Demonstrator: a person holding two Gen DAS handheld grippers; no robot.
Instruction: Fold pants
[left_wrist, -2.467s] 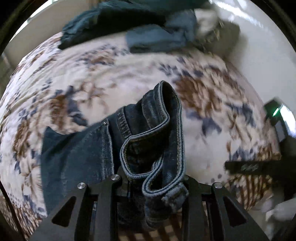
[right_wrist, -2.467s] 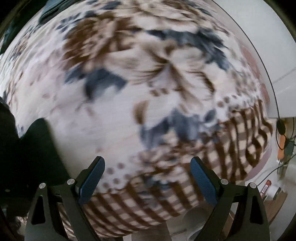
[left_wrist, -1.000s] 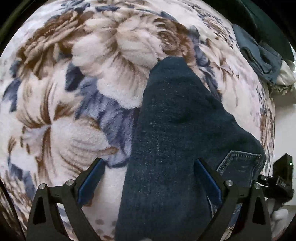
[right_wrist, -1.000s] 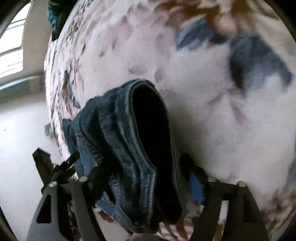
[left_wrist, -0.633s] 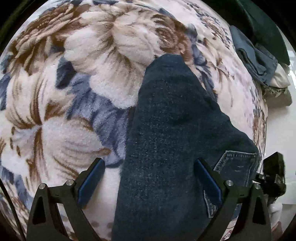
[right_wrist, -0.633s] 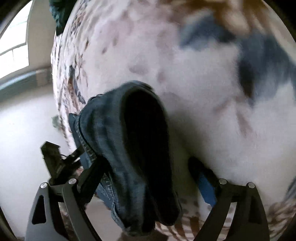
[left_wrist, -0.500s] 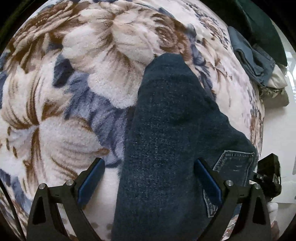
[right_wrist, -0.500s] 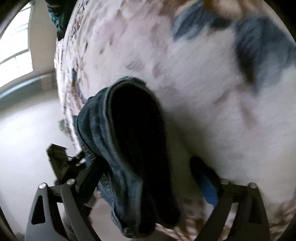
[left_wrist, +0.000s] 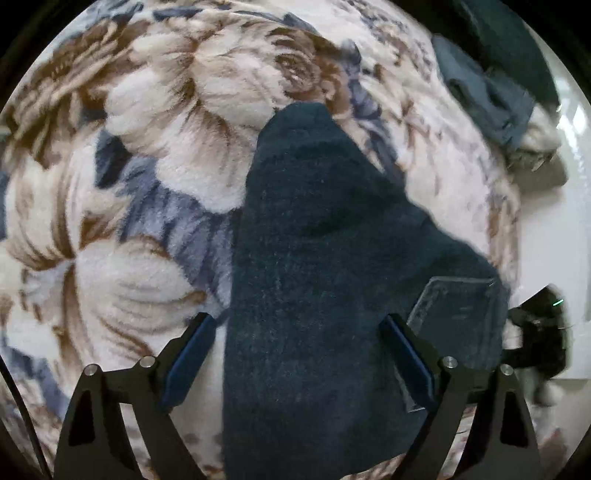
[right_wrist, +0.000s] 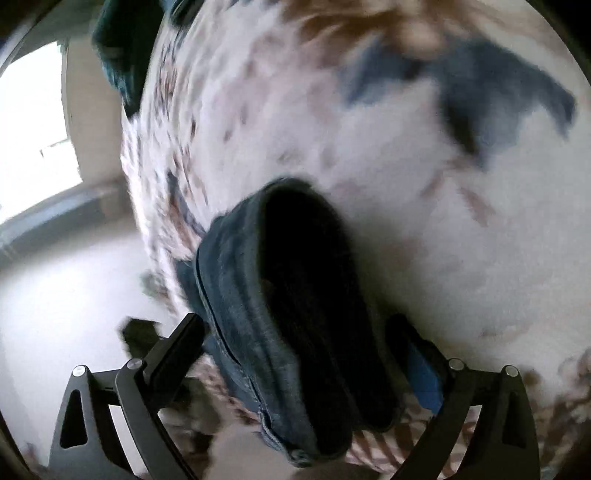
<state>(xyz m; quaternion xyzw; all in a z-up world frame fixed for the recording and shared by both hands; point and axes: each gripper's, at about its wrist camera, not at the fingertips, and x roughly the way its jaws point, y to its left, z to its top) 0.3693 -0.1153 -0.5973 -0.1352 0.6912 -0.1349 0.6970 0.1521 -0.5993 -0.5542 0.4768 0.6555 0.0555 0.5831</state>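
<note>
Underneath everything, a floral blanket (left_wrist: 155, 177) in cream, brown and blue is spread out, and most of both views is filled by it. On it the jeans (left_wrist: 325, 295) are laid, dark denim running from the near edge of the left view away toward the middle of the blanket, where a rounded end is seen. A back pocket (left_wrist: 454, 314) is visible at the jeans' right side, close to the blanket's edge. Beyond, at the far right corner, a pile of clothes (left_wrist: 491, 99) in blue and dark green is heaped, well apart from the jeans.

In the right view the jeans (right_wrist: 280, 317) are seen from the side as a thick bundle, with a stitched seam along its left face and a dark hollow at its middle; the picture is blurred, so finer detail cannot be made out. A pale floor (right_wrist: 66, 295) and a bright window (right_wrist: 29, 129) are seen to the left of the blanket.

The left tool (left_wrist: 295, 354) is held spread wide over the jeans, one finger over bare blanket and the other over the denim; nothing is gripped between them. The right tool (right_wrist: 295, 365) is likewise spread, with the denim bundle lying between its fingers; whether the fingers touch the cloth cannot be told. A small black device (left_wrist: 543, 332) with a green light is seen at the right edge of the left view.
</note>
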